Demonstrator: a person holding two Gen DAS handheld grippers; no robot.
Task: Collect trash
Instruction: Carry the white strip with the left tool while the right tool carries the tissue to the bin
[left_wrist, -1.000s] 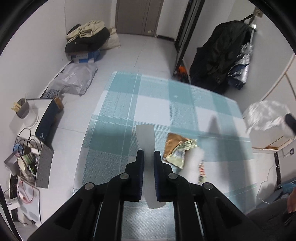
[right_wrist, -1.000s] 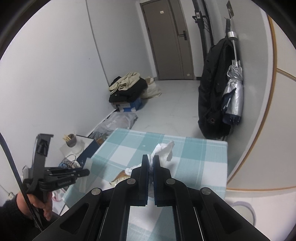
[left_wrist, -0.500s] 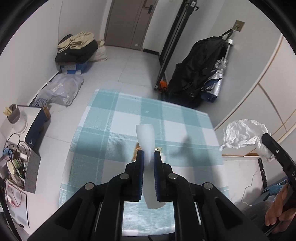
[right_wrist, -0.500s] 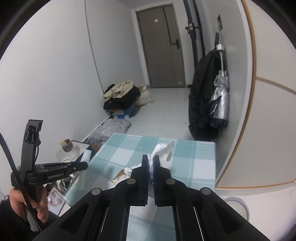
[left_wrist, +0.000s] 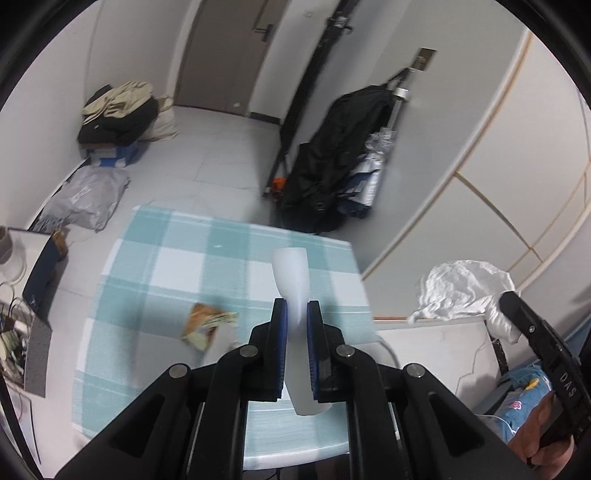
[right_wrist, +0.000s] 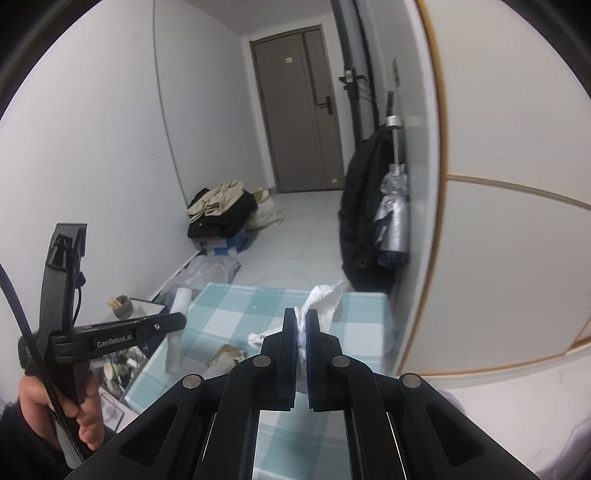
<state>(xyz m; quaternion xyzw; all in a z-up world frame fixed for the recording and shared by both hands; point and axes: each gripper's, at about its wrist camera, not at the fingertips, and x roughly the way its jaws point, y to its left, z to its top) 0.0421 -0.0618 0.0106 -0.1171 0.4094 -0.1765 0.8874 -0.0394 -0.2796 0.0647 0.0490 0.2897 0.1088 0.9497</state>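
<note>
Left wrist: hand-held gripper (left_wrist: 296, 308) around white strip (left_wrist: 293, 273)

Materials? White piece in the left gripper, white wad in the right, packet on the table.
White piece: translucent matte plastic or waxed paper, stiff, smooth curl. White wad: thin plastic film or tissue, finely crumpled; unclear which. Packet: glossy printed foil wrapper, creased.

we read "genrobot.ai" in pale letters along the black body of the left claw (right_wrist: 175, 322) in the right wrist view. on the black arm of the right claw (left_wrist: 511, 301), in the left wrist view, we make out "das"; the rest is hidden.
</note>
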